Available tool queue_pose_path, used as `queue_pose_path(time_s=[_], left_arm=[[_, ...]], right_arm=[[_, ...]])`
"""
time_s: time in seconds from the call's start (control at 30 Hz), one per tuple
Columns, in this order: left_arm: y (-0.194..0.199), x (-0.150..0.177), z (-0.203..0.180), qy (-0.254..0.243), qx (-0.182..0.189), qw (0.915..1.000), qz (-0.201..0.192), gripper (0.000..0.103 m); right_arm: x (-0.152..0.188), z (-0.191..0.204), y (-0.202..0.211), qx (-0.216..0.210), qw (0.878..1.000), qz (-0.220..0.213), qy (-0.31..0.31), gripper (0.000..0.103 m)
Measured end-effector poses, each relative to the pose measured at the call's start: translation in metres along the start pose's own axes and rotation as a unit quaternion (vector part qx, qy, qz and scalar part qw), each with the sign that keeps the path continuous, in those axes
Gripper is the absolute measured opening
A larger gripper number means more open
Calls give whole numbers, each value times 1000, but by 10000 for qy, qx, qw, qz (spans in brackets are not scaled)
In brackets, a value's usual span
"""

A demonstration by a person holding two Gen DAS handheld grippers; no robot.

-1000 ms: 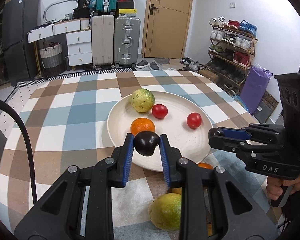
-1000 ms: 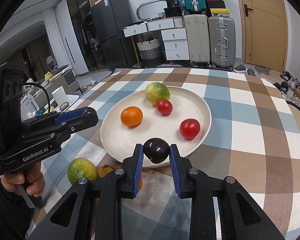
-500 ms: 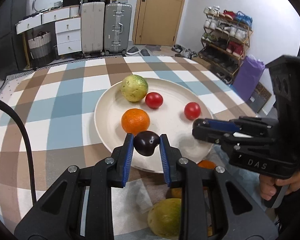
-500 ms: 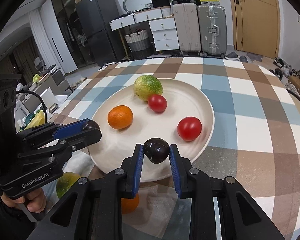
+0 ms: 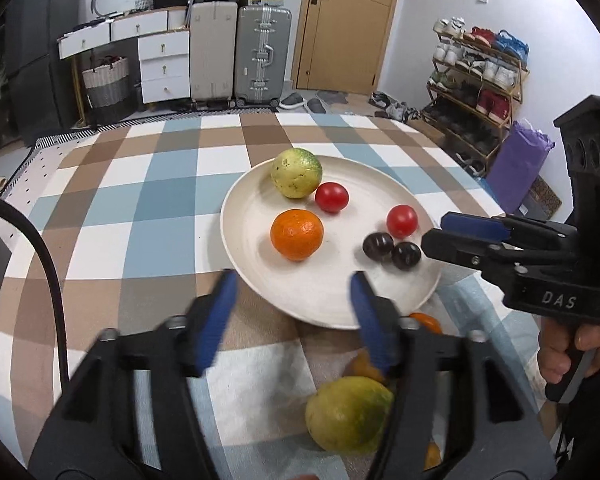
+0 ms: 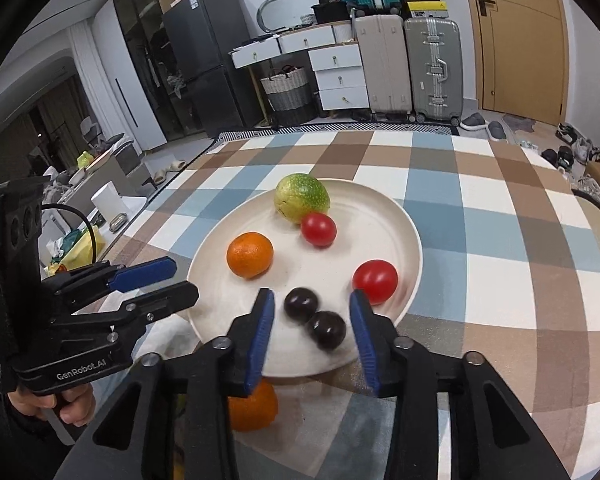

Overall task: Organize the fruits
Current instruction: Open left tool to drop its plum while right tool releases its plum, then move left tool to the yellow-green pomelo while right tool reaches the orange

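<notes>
**Opening jaws over a plate of fruit**

Opening wide now, the left gripper (image 5: 292, 288) hangs at the near rim of the cream plate (image 5: 256, 184), blue pads blurred, nothing between them. The right gripper (image 6: 310, 312) is parting its jaws too, and the two dark plums sit loose in the gap: the first plum (image 6: 301, 305) farther in, the second plum (image 6: 327, 330) touching it on the near side, neither pressed by a pad as far as the blur lets me judge.

On the plate, the green-yellow citrus (image 5: 296, 173) sits at the far rim with a red tomato (image 5: 331, 197) right against it. The orange (image 5: 297, 234) rests near the plate's left side, and a second tomato (image 5: 401, 221) lies toward the right edge, just beyond the plums.

The plate stands on the checked tablecloth (image 5: 140, 208), toward its near right part. Off the plate, at the near edge of the table, a second green-yellow fruit (image 5: 346, 414) lies behind the left gripper's finger, and another orange (image 6: 256, 408) sits just below the plate's near rim under the right gripper. More orange pieces peek out beside them, half hidden.

A hand (image 5: 572, 350) grips the right tool's handle at the table's right edge, and the other hand (image 6: 56, 406) holds the left tool
</notes>
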State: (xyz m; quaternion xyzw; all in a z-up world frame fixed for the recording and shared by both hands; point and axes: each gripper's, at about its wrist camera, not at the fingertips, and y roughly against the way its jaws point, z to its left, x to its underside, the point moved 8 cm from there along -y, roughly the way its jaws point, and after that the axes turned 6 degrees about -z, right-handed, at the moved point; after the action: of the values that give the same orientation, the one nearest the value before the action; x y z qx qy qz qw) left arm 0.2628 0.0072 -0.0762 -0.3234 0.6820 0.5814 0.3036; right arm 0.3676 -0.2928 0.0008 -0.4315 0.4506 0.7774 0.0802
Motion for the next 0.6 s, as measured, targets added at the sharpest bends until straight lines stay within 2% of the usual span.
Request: queue_pose_path(time_s=[0.07,0.13,0.17,0.23,0.33,0.6], left_arm=[[7,2,0,21,-53,10000,-44,85],[15,4,-1,55,-57,9999,-122,88],[18,5,-1,62,-65,9999,-126,92],[23,9,-1,61,-121,9998,-114,102],[33,14,1,49,-215,9996,-201,102],[50,31,7,221,-314,9991,-190,102]], right_arm=[[2,-1,6,-16,10000,1,11,55],[6,-2,12,-19,10000,-12,-14,72],[9,-2,16,-40,10000,-22,-38,76],[13,-2,20,-47,10000,1,-60,91],[19,-4,24,91,9999,38,-101,102],[36,1,31,36,9996,270,12,103]])
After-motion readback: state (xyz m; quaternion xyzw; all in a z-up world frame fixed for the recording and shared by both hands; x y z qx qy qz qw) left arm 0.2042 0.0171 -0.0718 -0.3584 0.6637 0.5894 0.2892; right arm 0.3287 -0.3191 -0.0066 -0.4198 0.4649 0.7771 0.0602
